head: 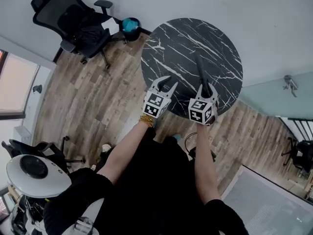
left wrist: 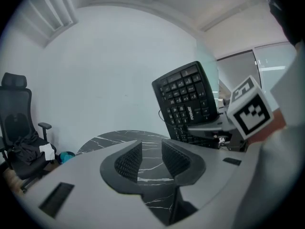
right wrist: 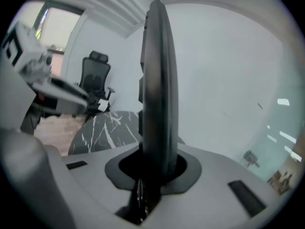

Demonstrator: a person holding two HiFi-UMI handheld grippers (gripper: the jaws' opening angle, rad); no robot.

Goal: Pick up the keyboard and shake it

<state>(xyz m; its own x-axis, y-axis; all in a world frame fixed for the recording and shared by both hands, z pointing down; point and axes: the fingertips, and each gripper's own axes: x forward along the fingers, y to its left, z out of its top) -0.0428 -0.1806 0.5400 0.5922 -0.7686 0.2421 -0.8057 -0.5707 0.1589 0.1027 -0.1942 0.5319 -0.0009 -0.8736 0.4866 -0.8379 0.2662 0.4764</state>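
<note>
- Pick-up looks done: the keyboard (right wrist: 155, 80) is off the bench (head: 195, 38), in the air above the near edge of the bench, nothing under it.
- Right hand-held gripper (right wrist: 155, 163): jaws closed down to a narrow gap on the keyboard's lower rim, pads pressing both faces. It alone carries the keyboard.
- The keyboard is on edge, nearly upright. From the head view it is only a thin dark strip over the bench's near right part. In the left gripper view the key face shows, tipped back a little, cable trailing behind.
- Left hand-held gripper (left wrist: 151, 149): jaws moderately apart, nothing between them but the bench top seen beyond. It hovers over the near edge of the bench, beside the right one, clear of the keyboard.
- The bench top is otherwise bare.
- Left to do, by my reading: the shake itself. One frame cannot show whether it has begun; the keyboard is sharp, no blur.
</note>
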